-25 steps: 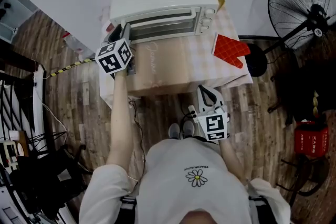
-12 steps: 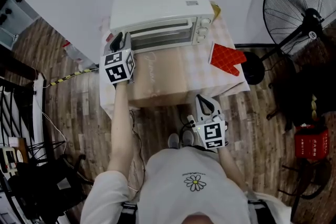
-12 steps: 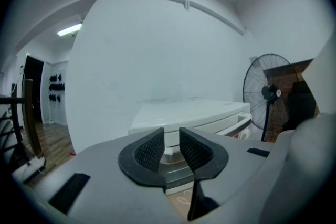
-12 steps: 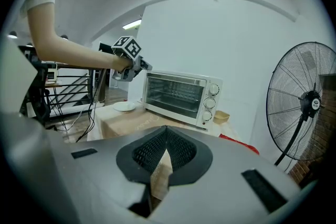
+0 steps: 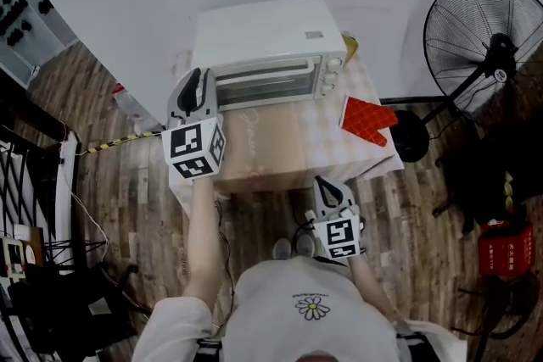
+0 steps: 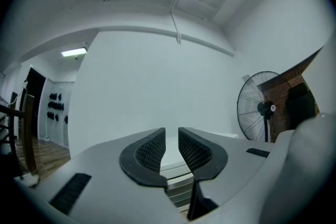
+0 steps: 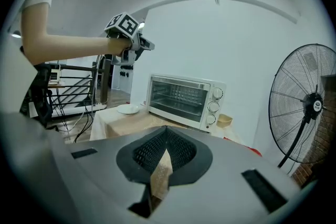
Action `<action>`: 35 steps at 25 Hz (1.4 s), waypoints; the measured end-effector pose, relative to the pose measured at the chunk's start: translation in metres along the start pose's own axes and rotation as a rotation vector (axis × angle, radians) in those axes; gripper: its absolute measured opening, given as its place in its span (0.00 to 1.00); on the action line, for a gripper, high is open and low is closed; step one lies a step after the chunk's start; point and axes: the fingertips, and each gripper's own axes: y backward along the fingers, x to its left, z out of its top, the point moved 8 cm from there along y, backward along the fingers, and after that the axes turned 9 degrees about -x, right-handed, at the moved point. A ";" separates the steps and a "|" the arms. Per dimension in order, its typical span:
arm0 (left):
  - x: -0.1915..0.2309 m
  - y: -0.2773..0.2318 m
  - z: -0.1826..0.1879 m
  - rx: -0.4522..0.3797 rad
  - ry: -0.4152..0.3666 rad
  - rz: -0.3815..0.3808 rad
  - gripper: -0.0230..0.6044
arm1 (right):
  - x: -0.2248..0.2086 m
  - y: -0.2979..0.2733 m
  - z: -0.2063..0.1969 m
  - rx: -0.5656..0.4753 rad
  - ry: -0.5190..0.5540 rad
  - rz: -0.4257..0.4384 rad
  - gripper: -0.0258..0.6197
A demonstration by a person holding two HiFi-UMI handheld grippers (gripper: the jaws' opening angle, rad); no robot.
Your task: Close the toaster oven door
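With toaster oven door [image 5: 263, 83] apparently shut, withdraw left gripper [image 5: 195, 80] at its 9 o'clock, jaws just narrowed, slightly apart, empty.

Toaster oven [image 5: 270, 36], upper centre: smooth white shell, soft sheen, glass door [image 5: 265, 82]. Tabletop [image 5: 288, 140] in matt pale cloth. Red mitt [image 5: 366, 119], quilted fabric. Floor [image 5: 110, 208], grainy wood planks.

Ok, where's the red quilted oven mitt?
In the head view the red quilted oven mitt lies on the cloth-covered table, at the front right corner of the white toaster oven, towards the black fan.
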 end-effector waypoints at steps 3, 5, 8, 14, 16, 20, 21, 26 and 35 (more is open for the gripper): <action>-0.015 0.036 0.010 -0.024 -0.005 0.004 0.16 | 0.003 0.000 0.003 -0.017 0.000 0.005 0.05; -0.029 0.062 0.007 -0.018 -0.001 0.004 0.14 | 0.004 0.000 0.006 -0.031 0.003 0.012 0.05; -0.049 0.096 0.004 -0.003 0.006 -0.009 0.11 | 0.003 0.000 0.019 -0.072 0.018 0.014 0.05; -0.075 0.135 -0.008 0.051 -0.005 -0.042 0.07 | -0.008 -0.004 0.048 -0.160 0.045 -0.016 0.05; -0.084 0.144 -0.020 0.098 -0.013 -0.076 0.07 | -0.010 -0.004 0.050 -0.173 0.042 -0.024 0.05; -0.098 0.162 -0.046 0.150 0.022 -0.089 0.07 | -0.010 -0.001 0.051 -0.184 0.008 -0.030 0.05; -0.101 0.166 -0.051 0.151 0.026 -0.086 0.07 | -0.010 0.000 0.051 -0.185 -0.003 -0.030 0.05; -0.114 0.178 -0.068 0.169 0.026 -0.058 0.07 | -0.012 0.002 0.049 -0.162 -0.075 -0.047 0.05; -0.110 0.182 -0.070 0.193 0.015 -0.040 0.07 | -0.009 0.008 0.046 -0.155 -0.096 -0.056 0.05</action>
